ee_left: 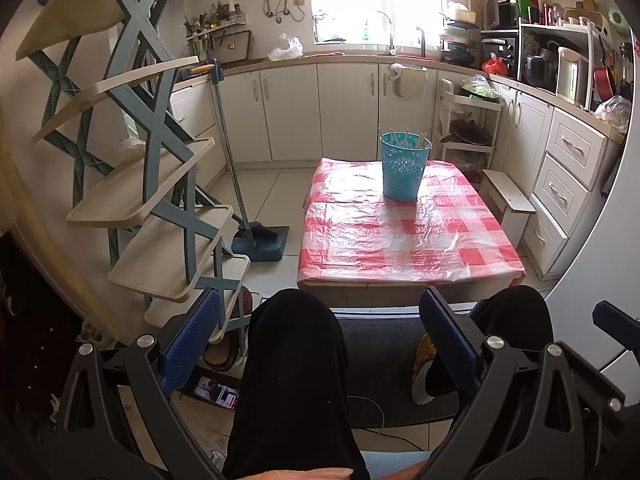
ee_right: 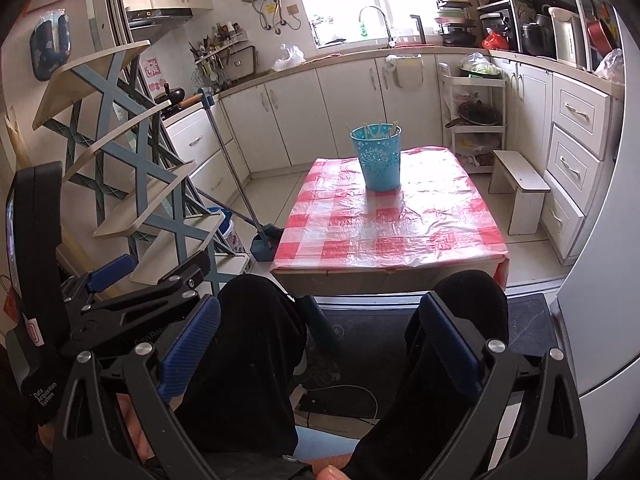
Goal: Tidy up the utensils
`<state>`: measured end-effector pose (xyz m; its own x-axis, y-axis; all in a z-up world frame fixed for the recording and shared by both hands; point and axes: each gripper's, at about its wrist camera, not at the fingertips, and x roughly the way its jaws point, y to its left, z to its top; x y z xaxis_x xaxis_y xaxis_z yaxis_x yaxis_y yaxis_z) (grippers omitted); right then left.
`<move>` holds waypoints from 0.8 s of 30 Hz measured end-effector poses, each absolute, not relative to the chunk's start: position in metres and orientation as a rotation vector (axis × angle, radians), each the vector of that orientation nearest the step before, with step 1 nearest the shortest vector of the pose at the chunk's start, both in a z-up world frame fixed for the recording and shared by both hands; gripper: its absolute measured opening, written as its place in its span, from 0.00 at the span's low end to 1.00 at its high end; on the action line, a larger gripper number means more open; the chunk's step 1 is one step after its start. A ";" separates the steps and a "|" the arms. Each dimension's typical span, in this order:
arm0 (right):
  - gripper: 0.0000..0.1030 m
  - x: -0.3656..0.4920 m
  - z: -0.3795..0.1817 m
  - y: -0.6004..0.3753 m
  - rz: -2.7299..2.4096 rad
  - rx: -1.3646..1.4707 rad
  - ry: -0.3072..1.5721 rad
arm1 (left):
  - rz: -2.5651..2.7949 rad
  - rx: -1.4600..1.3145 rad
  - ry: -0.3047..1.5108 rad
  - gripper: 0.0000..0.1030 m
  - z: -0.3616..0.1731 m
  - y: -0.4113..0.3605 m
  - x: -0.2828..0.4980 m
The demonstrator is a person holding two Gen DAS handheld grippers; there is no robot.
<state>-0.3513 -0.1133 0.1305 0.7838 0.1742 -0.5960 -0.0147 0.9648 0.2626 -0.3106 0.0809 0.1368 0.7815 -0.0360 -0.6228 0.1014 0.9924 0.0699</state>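
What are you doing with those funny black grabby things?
A seated person holds a two-finger tool in each hand, low over their knees in black trousers. The left tool and the right tool are both open and hold nothing. On the table with the red and white checked plastic cover stands a turquoise metal bucket with punched flower patterns, with pale utensil handles sticking out of it. Nothing else lies on the table, and neither tool has reached the bucket yet.

The utensils (ee_left: 406, 138) in the bucket (ee_left: 404, 168) show only pale tips above the rim; their kind cannot be told. The person's legs (ee_left: 292, 380) hide the counter's (ee_left: 400, 240) near underside. Both tools' bases run off the bottom edge.
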 end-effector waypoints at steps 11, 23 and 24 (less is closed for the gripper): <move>0.93 -0.352 0.128 -0.110 0.109 0.246 0.674 | -0.073 0.101 0.666 0.92 0.138 0.080 -0.312; 0.93 -0.352 0.126 -0.108 0.107 0.243 0.678 | -0.072 0.099 0.661 0.92 0.139 0.078 -0.313; 0.93 -0.353 0.126 -0.108 0.107 0.243 0.678 | -0.071 0.099 0.661 0.92 0.139 0.078 -0.313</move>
